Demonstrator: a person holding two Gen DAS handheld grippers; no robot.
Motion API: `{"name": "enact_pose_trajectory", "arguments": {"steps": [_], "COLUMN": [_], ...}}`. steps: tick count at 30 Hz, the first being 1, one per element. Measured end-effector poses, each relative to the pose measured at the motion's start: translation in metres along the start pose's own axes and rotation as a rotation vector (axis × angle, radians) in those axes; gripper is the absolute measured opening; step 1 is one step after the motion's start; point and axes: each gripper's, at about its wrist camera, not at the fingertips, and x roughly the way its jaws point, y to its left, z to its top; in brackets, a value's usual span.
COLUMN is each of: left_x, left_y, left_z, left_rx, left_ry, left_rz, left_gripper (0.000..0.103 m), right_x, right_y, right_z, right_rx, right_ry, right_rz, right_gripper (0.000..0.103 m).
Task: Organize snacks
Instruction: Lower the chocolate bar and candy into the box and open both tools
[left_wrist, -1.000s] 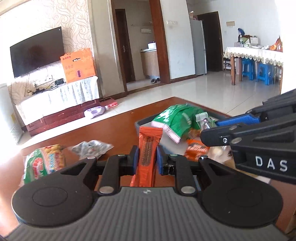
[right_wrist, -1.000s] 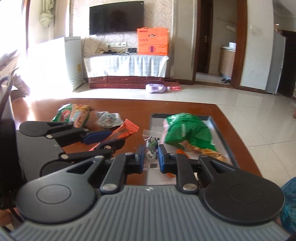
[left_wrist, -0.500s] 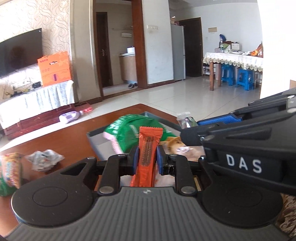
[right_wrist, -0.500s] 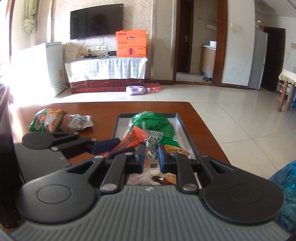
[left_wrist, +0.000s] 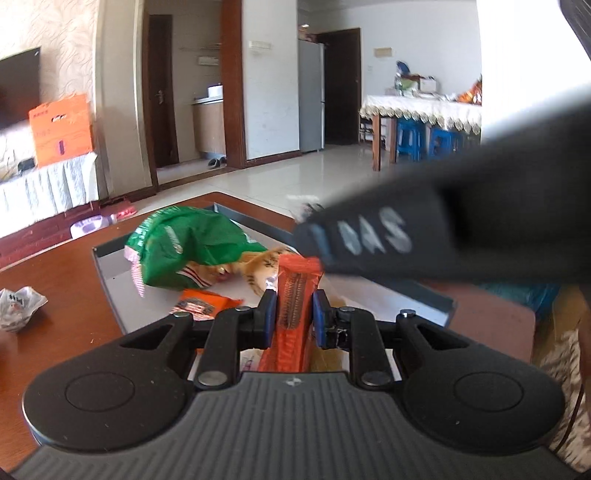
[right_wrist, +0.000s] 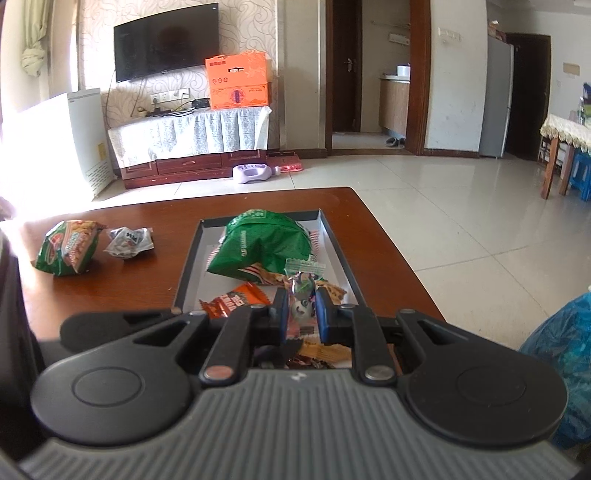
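My left gripper (left_wrist: 294, 312) is shut on an orange snack bar (left_wrist: 295, 291), held upright over the grey tray (left_wrist: 107, 275). My right gripper (right_wrist: 301, 310) is shut on a small clear-wrapped candy (right_wrist: 303, 295) over the same tray (right_wrist: 190, 258). The tray holds a green snack bag (right_wrist: 262, 243) (left_wrist: 184, 243), an orange packet (right_wrist: 234, 301) (left_wrist: 201, 304) and other wrappers. The right gripper's black body crosses the left wrist view, blurred, above the bar. A green and red snack bag (right_wrist: 68, 247) and a crumpled silver wrapper (right_wrist: 129, 242) (left_wrist: 18, 306) lie on the table left of the tray.
The brown wooden table (right_wrist: 122, 280) ends just right of the tray (right_wrist: 402, 266). A blue plastic bag (right_wrist: 561, 362) sits off the table at the right. Tiled floor, a TV stand and a dining table lie beyond.
Both grippers have moved right and forward over the tray with their snacks still held. The right gripper has swung higher and closer across the left wrist view.
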Motion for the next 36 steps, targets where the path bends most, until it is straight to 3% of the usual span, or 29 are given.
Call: {"name": "enact_pose_trajectory", "arguments": {"steps": [7,9,11,13,20,26,27,31,36], "left_x": [0.004,0.003,0.001,-0.002,-0.003,-0.001,0.000,-0.002,-0.005], "left_y": [-0.001,-0.001,-0.002,-0.004,0.002,0.004,0.005,0.004,0.002], "left_z": [-0.004,-0.004,-0.005,-0.006,-0.008,-0.007,-0.007,-0.007,-0.006], "left_rx": [0.004,0.003,0.009,0.021,0.001,-0.007,-0.007,-0.005,0.000], "left_ry": [0.011,0.008,-0.005,-0.019,0.000,0.002,0.002,0.000,-0.001], "left_rz": [0.012,0.013,0.020,0.023,0.030,0.027,0.027,0.024,0.023], "left_gripper": [0.028,0.038,0.062,0.072,0.079,0.080,0.080,0.080,0.080], "right_x": [0.006,0.007,0.009,0.012,0.027,0.034,0.033,0.027,0.017], "right_y": [-0.001,0.000,0.001,0.002,0.000,0.001,0.000,-0.006,-0.016], "right_z": [-0.003,-0.003,-0.002,-0.001,0.002,-0.003,-0.003,-0.003,-0.001], "right_rx": [0.008,0.002,-0.004,-0.009,-0.013,-0.033,-0.025,0.011,0.080], "right_ry": [0.021,0.025,0.028,0.030,0.049,0.053,0.047,0.011,-0.035], "right_rz": [0.009,0.011,0.015,0.019,0.031,0.012,0.015,0.034,0.075], "right_gripper": [0.019,0.019,0.019,0.019,0.019,0.021,0.023,0.059,0.064]}}
